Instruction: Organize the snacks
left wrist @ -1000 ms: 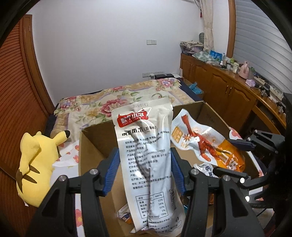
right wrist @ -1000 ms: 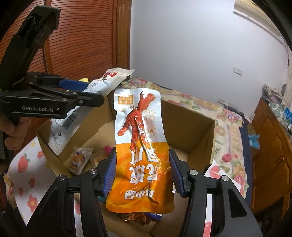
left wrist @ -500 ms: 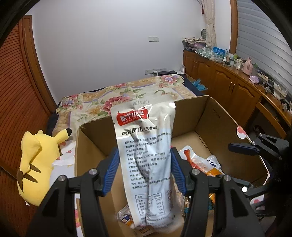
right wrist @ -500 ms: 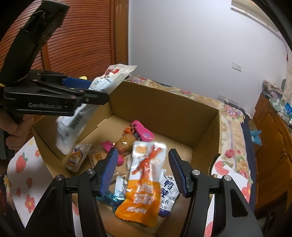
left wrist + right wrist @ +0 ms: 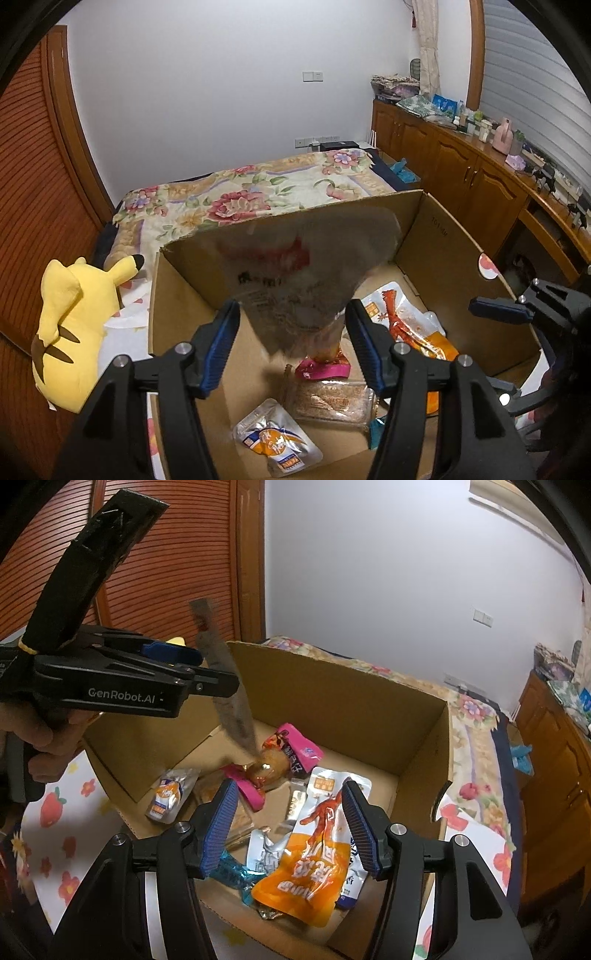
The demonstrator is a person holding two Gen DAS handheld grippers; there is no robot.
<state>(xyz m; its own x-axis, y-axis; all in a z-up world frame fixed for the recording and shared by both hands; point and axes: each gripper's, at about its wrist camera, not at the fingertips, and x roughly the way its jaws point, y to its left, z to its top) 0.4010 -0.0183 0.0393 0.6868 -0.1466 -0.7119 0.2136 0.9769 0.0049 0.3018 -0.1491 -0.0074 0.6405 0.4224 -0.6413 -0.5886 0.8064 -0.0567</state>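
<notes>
- Left tongs (image 5: 291, 345) opening; blurred grey-white foil snack pouch (image 5: 306, 280) between them, slipping free into the brown cardboard box (image 5: 454, 251).
- Right tongs (image 5: 288, 825) wide, empty, above the orange foil pouch (image 5: 314, 867).
- Pouches look light, floppy, slick; pinch the flat sealed edge.

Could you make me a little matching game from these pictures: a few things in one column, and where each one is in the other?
Things:
1. white pouch
2. orange chicken-foot packet
3. yellow plush toy
4. small silver sachet

Places:
A. outside the cardboard box, beside its wall
B. blurred, in mid-air over the box, between the opening jaws of the left hand-held gripper
C. flat on the box floor, near corner
D. in the box, lying on other snacks

Pairs: 1-B, 2-D, 3-A, 4-C
</notes>
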